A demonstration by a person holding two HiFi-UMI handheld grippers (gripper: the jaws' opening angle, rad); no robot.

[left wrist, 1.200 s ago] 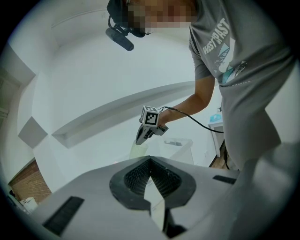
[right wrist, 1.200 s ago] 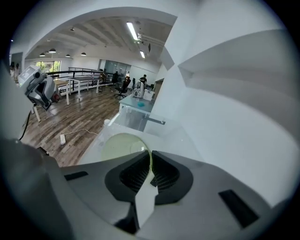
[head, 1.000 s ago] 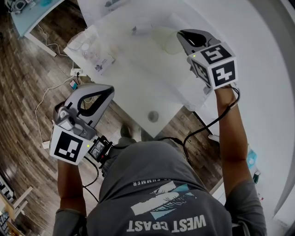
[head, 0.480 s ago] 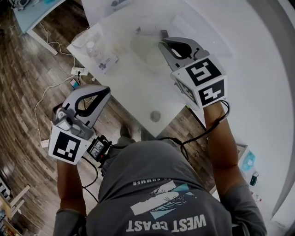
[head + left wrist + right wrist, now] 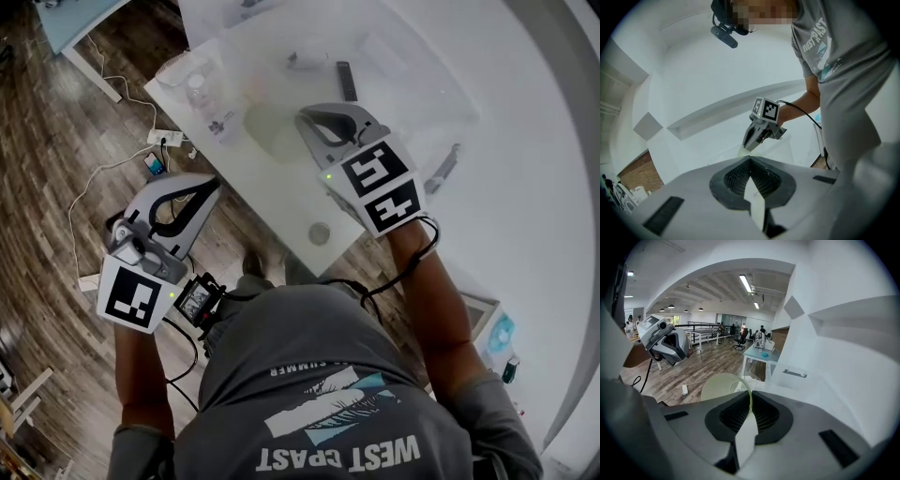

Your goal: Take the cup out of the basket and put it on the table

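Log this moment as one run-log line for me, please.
right claw: shut on cup rim | cup: over table, contact unclear | left claw: shut, empty, over floor

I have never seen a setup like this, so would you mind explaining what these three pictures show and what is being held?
There is no robot here: a person holds a two-jaw gripper in each hand, each carrying a marker cube. The head view comes from a camera on the person's head, looking steeply down at a white table and a wooden floor. The other two views come from cameras riding on the grippers, looking along their jaws. The right gripper is over the table, its jaws shut on the rim of a pale green see-through cup. The left gripper hangs beside the table, jaws together and empty. On the table lie a small round grey object and a dark bar.
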